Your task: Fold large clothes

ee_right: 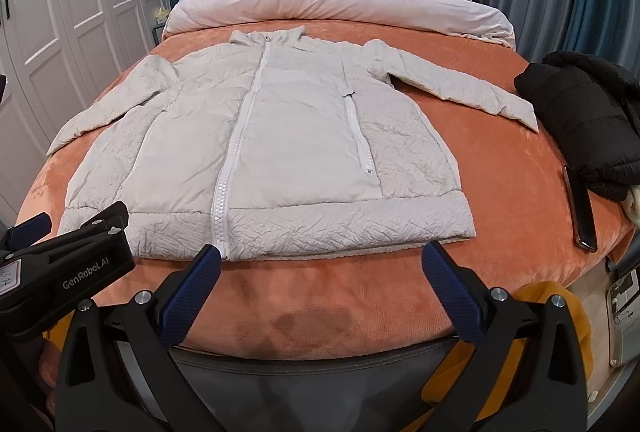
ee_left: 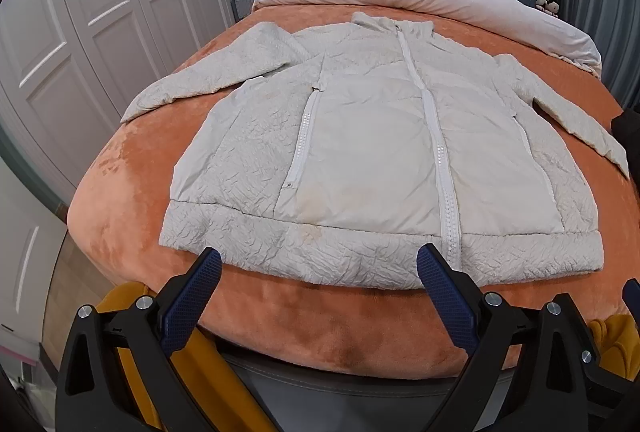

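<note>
Jacket [ee_left: 372, 152] lies flat and zipped on the orange bed [ee_left: 132, 200], sleeves spread out, hem toward both grippers, with left gripper [ee_left: 320, 268] and right gripper [ee_right: 322, 266] both spread wide and holding nothing just short of the hem, black coat [ee_right: 584, 116] off at the right edge.

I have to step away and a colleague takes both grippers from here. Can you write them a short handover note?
Left gripper: open, holding nothing, hovering at the hem.
Right gripper: open, holding nothing, also at the hem.
The cream quilted zip-up jacket lies flat, front up and zipped, sleeves spread, on the orange plush bedspread. A bundled black puffer jacket lies by its right sleeve, beside a dark phone.
Done: the cream one is spread out.
Left: all its folds.
</note>
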The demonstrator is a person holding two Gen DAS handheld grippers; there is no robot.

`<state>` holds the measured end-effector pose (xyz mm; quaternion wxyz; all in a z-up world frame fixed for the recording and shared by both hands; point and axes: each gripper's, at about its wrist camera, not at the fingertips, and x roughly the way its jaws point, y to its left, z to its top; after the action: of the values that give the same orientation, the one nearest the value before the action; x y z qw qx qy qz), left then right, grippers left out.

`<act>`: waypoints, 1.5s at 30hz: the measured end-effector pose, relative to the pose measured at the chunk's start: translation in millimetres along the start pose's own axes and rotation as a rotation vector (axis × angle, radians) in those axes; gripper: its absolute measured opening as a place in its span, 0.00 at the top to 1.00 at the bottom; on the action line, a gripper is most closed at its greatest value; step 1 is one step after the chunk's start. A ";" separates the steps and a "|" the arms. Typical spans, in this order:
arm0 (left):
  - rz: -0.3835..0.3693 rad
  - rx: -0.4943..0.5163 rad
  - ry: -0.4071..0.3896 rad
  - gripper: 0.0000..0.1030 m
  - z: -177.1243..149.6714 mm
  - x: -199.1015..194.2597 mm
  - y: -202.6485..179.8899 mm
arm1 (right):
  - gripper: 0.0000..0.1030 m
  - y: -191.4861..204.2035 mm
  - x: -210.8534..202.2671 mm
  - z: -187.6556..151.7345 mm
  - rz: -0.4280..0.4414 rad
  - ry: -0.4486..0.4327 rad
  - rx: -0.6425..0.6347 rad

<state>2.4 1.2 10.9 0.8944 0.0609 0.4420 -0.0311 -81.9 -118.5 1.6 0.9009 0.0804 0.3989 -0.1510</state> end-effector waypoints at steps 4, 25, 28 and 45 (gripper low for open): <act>0.001 0.001 0.000 0.08 0.3 0.0 0.5 | 0.05 -0.2 -1.2 0.5 0.000 -0.001 0.001; 0.002 0.002 -0.005 0.08 0.8 -2.9 2.2 | 0.05 0.2 -2.1 0.2 0.001 -0.004 0.002; 0.002 0.001 -0.005 0.08 0.8 -3.0 2.1 | 0.05 -0.1 -2.1 0.1 0.001 -0.004 0.000; 0.003 0.002 -0.005 0.09 0.7 -3.2 2.3 | 0.05 -0.4 -2.0 -0.1 0.002 -0.004 0.003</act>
<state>1.2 3.4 14.1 0.8955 0.0623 0.4396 -0.0304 -83.3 -118.4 3.0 0.9018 0.0819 0.3965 -0.1510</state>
